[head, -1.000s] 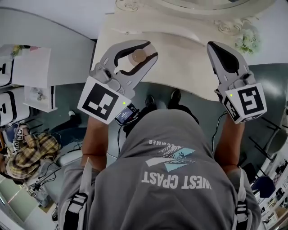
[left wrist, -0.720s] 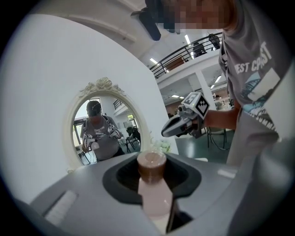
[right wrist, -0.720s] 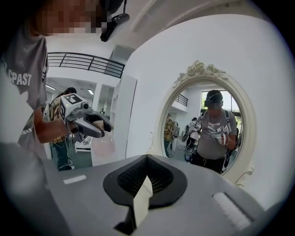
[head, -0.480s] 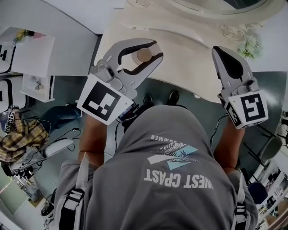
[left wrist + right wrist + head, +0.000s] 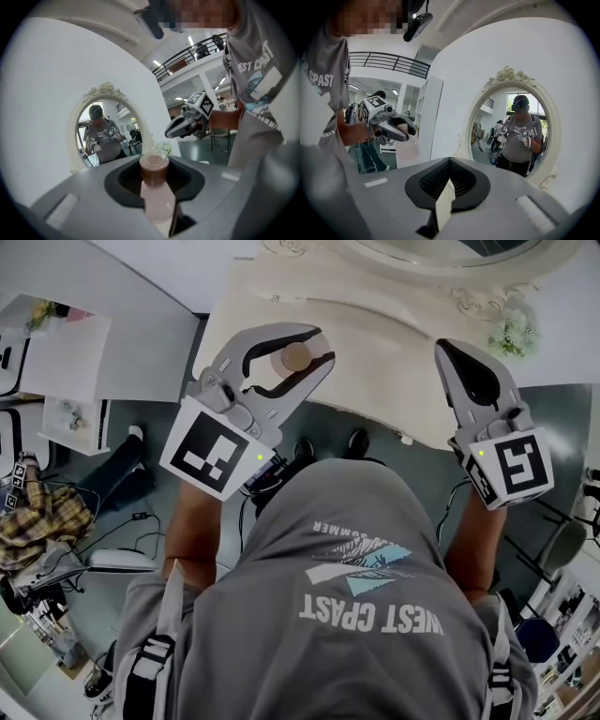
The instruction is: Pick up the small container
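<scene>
The small container [image 5: 296, 356] is a pale pink bottle with a brown cap. My left gripper [image 5: 292, 351] is shut on it and holds it upright in the air over the front edge of the cream dressing table [image 5: 375, 352]. In the left gripper view the bottle [image 5: 157, 199] stands between the jaws, cap [image 5: 153, 167] upward. The right gripper view shows the container [image 5: 407, 148] hanging below the left gripper's jaws. My right gripper [image 5: 448, 349] is level with it to the right, over the table, shut and empty; its jaws meet in the right gripper view [image 5: 449, 174].
An oval mirror [image 5: 513, 136] in an ornate white frame stands at the back of the table, with a small bunch of flowers [image 5: 512, 330] at its right. A white shelf unit [image 5: 58, 381] stands to the left. Another person in a plaid shirt [image 5: 37, 526] sits on the floor at the left.
Both grippers have stayed almost where they were, the left one still holding the container. The person on the floor at the left has shifted.
</scene>
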